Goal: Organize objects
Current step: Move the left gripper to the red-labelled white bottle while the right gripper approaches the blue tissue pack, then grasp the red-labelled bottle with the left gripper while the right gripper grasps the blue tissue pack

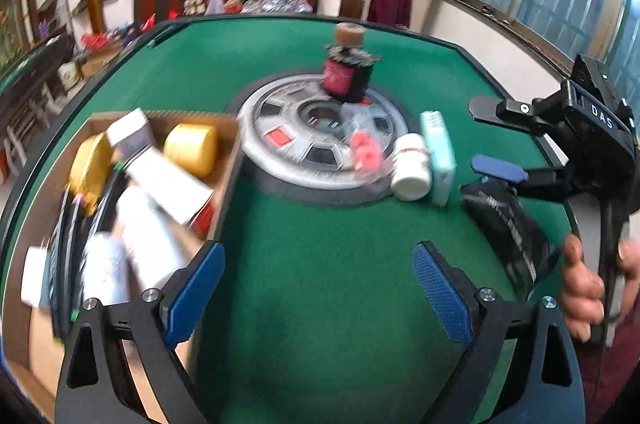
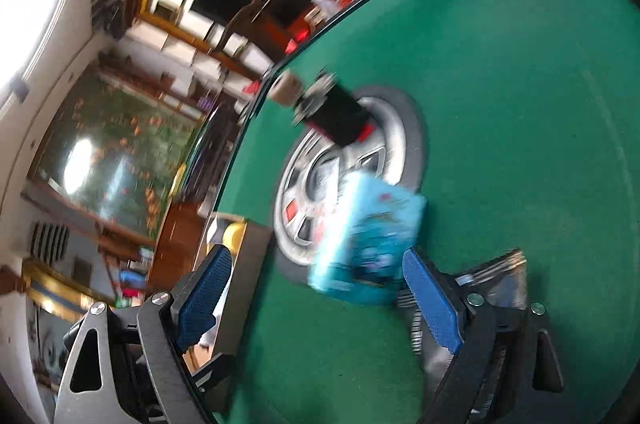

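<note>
My left gripper [image 1: 316, 268] is open over bare green felt, with nothing between its blue pads [image 1: 192, 288]. Left of it is a cardboard box [image 1: 228, 184] holding a yellow cylinder [image 1: 192, 148], white cartons [image 1: 168, 184] and other packs. A white bottle [image 1: 412, 168], a teal box [image 1: 438, 156], a pink item in clear wrap [image 1: 364, 152] and a black pouch [image 1: 508, 232] lie on the felt. My right gripper [image 1: 490, 140] [image 2: 320, 292] is open beside them. The teal box [image 2: 368, 244] lies just ahead of its tips, untouched. The black pouch [image 2: 496, 276] lies behind its right finger [image 2: 432, 304].
A silver round hub [image 1: 288, 152] sits in the middle of the green table [image 1: 320, 304]. On it stands a dark bottle with a cork top [image 1: 348, 72] [image 2: 332, 108]. A person's hand [image 1: 580, 288] holds the right gripper's handle. The table's raised rim [image 1: 460, 44] runs all around.
</note>
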The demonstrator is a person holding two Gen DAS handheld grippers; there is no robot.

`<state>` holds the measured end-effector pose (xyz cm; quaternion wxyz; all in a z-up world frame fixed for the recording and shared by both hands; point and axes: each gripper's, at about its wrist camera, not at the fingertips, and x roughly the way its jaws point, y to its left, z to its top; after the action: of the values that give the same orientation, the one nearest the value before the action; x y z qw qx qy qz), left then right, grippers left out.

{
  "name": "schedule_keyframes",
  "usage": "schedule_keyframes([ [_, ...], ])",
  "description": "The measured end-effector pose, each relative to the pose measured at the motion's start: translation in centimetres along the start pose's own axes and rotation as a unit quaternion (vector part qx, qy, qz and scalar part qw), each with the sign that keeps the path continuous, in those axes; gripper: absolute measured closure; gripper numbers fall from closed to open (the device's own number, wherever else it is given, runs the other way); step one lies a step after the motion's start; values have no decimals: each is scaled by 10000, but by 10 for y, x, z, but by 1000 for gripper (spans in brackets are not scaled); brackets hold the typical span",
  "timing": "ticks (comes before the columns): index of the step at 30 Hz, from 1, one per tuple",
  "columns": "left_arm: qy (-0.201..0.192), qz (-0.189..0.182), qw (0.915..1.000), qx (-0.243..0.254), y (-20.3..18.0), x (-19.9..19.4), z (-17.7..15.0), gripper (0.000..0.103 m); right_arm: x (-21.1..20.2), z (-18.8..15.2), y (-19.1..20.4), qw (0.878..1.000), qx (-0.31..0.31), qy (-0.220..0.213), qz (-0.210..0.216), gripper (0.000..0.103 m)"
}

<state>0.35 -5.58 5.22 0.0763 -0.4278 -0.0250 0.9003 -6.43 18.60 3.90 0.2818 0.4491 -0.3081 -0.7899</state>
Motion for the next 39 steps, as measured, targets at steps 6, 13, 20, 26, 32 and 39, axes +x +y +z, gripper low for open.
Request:
schedule_keyframes([
  [6, -68, -308, 9953, 918, -45, 33, 23, 33, -14, 5, -20, 9982, 413, -333, -274, 12],
  [13, 244, -456, 9837, 1723, -74, 71, 39, 54, -27, 14, -21, 9966, 412, -544, -460, 12],
  [20, 460, -535, 9788, 1924, -96, 96, 49, 54, -18, 16, -24, 9968, 458, -466, -469, 11],
  [26, 682, -714, 9772, 1882, -105, 112, 53, 70, -20, 17, -31, 9947, 574, -524, -672, 11],
  [32, 570, -724, 9801, 1756, -95, 98, 44, 70, -24, 17, -31, 9940, 561, -644, -688, 11],
  [39, 189, -819, 9851, 1502, -67, 36, 21, 70, -29, 20, -21, 9848, 218, -815, -1520, 11],
])
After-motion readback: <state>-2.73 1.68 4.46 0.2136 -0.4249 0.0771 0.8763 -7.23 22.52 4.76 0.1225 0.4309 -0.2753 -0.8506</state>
